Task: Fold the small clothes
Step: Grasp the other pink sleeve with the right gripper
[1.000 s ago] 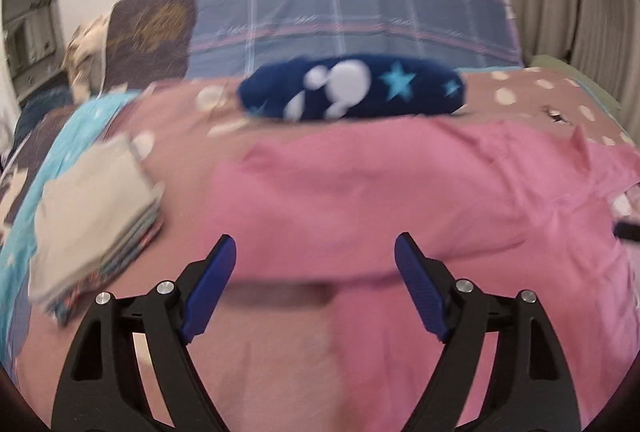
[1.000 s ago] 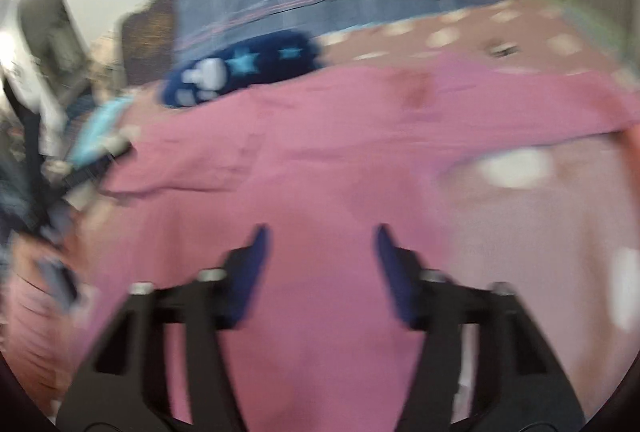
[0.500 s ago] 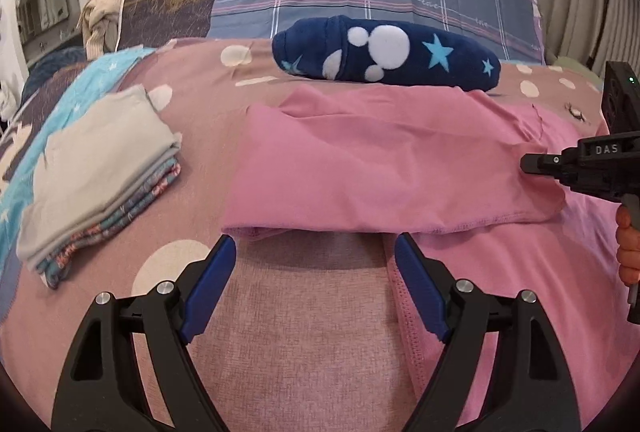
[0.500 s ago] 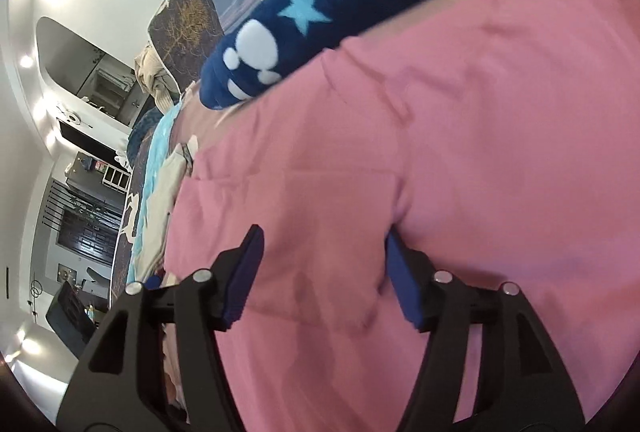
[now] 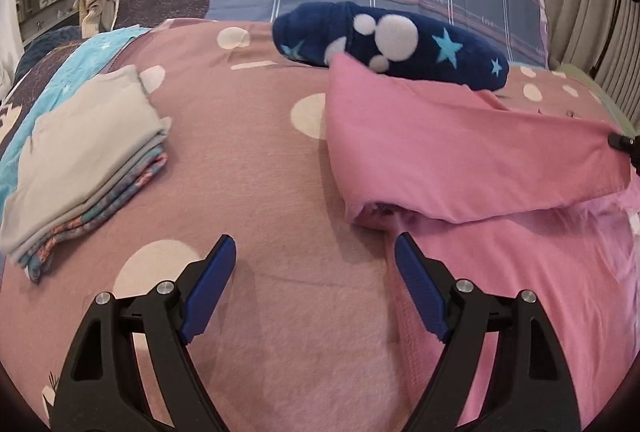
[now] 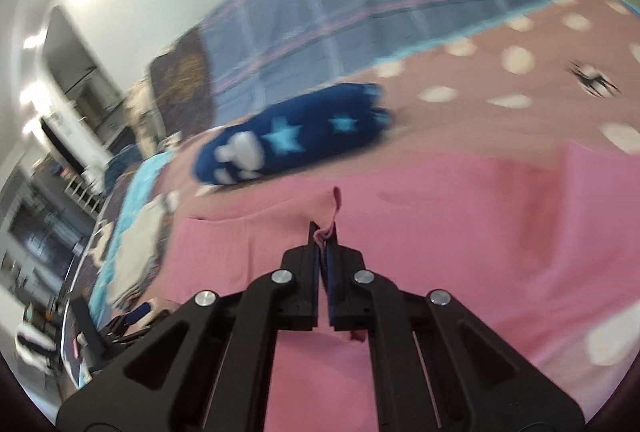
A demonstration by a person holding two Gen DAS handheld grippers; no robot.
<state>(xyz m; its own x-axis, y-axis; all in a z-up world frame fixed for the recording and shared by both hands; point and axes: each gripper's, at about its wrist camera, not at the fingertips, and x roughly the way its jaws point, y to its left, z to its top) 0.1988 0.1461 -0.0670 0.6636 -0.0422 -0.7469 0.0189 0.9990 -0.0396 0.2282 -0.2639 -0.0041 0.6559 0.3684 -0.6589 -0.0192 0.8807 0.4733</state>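
- The pink garment [image 6: 440, 232] is pinched at a small tuck of cloth by the right gripper [image 6: 323, 232], whose jaws have just been closing and now stand clenched on the fabric at the centre of the right wrist view; the garment is spread across the lower and right parts of both frames, on the dotted bedspread [image 5: 240, 151].
- Only a thin pinch of cloth is seen between the pads, so a slip is judged likely if the fold is pulled fast or against the weight of the rest of the garment.
- The left gripper [image 5: 312, 284] is released, its jaws standing wide at the bottom centre of the left wrist view, over bare bedspread just beside the garment's left edge; nothing is held.
- A skewed fold is judged possible, since one layer is already doubled over in the right half of the left wrist view and its lower edge is bunched at mid-frame.
- The navy star-patterned cushion [image 5: 392, 39] lies touching the garment's far edge at upper centre; cloth dragged that way could ride up on it.
- The stack of folded clothes [image 5: 80, 163] lies at the left, well apart; open bedspread is left between it and the garment for moving.
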